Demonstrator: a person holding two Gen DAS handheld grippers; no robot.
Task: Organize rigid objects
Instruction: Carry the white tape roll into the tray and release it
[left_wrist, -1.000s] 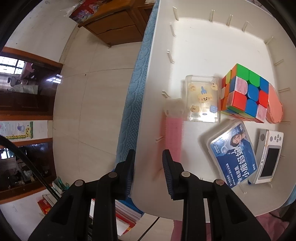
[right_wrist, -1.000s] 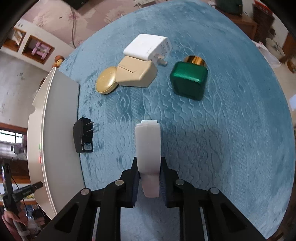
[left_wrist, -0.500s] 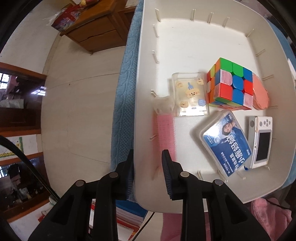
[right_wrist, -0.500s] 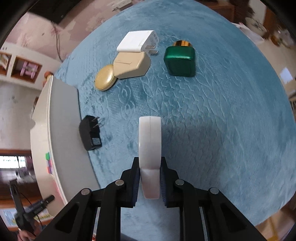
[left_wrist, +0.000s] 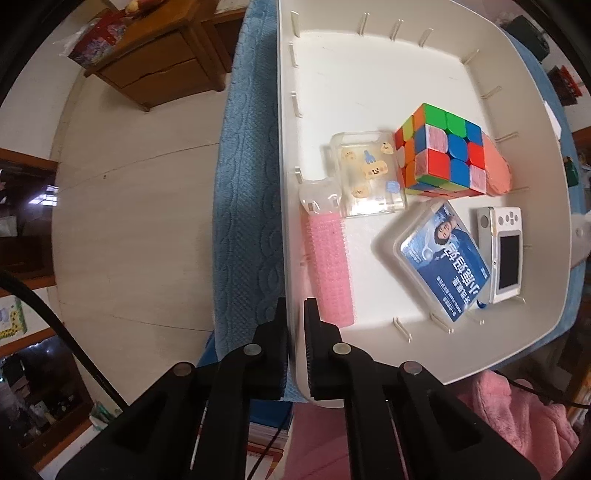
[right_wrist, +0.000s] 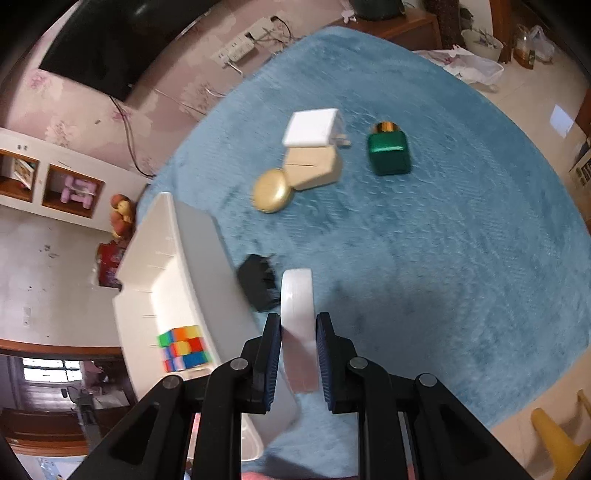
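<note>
Our left gripper (left_wrist: 295, 325) has closed its jaws onto the white bin's (left_wrist: 524, 122) rim at lower centre. Our right gripper (right_wrist: 298, 343) has lifted the white case (right_wrist: 297, 325), now seemingly overlapping the black charger (right_wrist: 256, 282).

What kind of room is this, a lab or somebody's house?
Most likely a lived-in home, not a lab: a wooden drawer cabinet stands on a tiled floor, a dark wall-mounted screen hangs on floral wallpaper, and a blue quilted cover lies under the odds and ends.
</note>
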